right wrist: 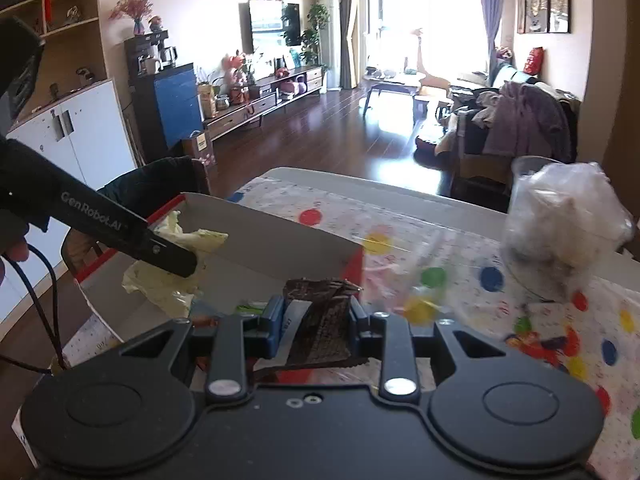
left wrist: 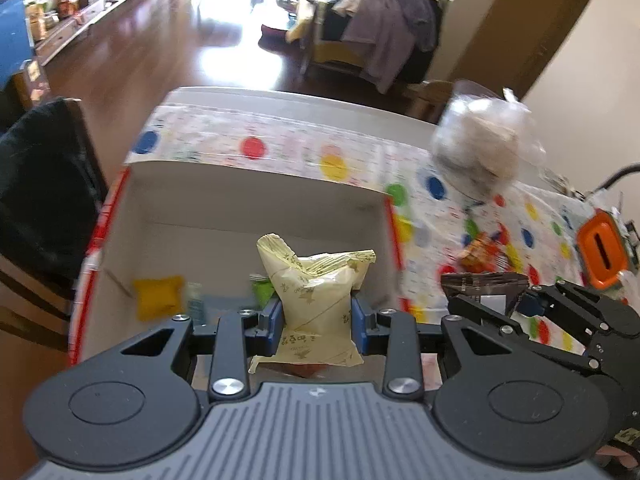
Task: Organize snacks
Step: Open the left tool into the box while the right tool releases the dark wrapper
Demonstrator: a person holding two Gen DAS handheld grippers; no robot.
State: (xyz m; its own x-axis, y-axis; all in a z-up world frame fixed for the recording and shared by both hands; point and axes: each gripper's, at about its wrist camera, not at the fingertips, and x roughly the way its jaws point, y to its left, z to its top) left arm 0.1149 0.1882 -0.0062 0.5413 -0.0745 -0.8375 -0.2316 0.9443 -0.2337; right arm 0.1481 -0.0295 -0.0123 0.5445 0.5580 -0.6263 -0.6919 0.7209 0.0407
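1. Over the white cardboard box with red trim, the left claw is clamped on a pale yellow crinkly snack packet.
2. Right claw is clamped on a dark brown snack wrapper, near the box's right wall above the polka-dot covered surface.
3. Probably best to lower each one well inside the walls before letting go, yellow packet first so the claws don't bump.
4. Aim for bare box floor, away from the small yellow pouch already in there.
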